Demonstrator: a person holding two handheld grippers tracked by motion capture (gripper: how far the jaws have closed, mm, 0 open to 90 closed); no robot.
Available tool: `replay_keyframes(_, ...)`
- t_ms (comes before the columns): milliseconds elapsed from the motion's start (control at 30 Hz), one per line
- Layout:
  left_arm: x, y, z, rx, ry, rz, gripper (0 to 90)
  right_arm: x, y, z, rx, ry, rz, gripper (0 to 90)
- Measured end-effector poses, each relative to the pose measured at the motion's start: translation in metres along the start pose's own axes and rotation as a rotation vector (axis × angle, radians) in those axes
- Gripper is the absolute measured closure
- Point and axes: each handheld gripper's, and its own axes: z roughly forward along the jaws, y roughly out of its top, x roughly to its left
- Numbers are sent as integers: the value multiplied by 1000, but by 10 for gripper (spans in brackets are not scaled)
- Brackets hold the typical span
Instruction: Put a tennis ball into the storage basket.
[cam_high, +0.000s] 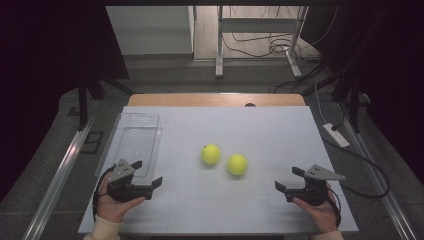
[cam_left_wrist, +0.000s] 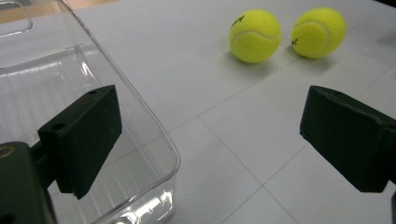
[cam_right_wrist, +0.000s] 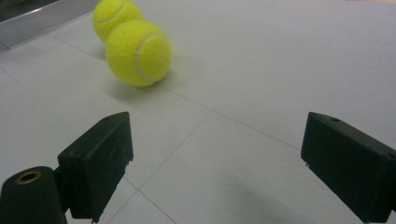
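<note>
Two yellow tennis balls lie near the middle of the white tabletop, and the clear plastic tray at its left side serves as the landmark here. The left ball sits to the right of the tray, well apart from it, and the right ball lies just beyond that, a little nearer the person; the two are close but the high view shows a small gap between them. Each ball carries a small dark printed mark, seen in the left gripper view on the left ball and the right ball, but it is too small to read. The left gripper hovers at the tray's near right corner, its jaws spread wide with nothing between them; its own view shows one jaw over the tray's clear ribbed wall, a detail the high view leaves vague. The right gripper is held far to the right of the tray, past both balls, its jaws likewise spread wide and empty. The right gripper view lines up the balls one behind the other, so the nearer one partly covers the farther one, with the white seam lines plain. The high view alone shows the floor, cables and a stand beyond the tabletop.
</note>
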Motion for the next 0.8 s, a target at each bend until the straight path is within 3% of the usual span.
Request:
replay_keyframes(233, -3, -1, 3, 14, -4, 9, 69, -1, 1, -3, -21, -7, 28, 95)
replay_keyframes(567, -3, 4, 4, 8, -15, 11, 75, 3, 2, 0, -11, 6, 7, 95)
replay_keyframes(800, -5, 12, 1, 0, -24, 10, 80, 3, 3, -2, -22, 1, 19, 96)
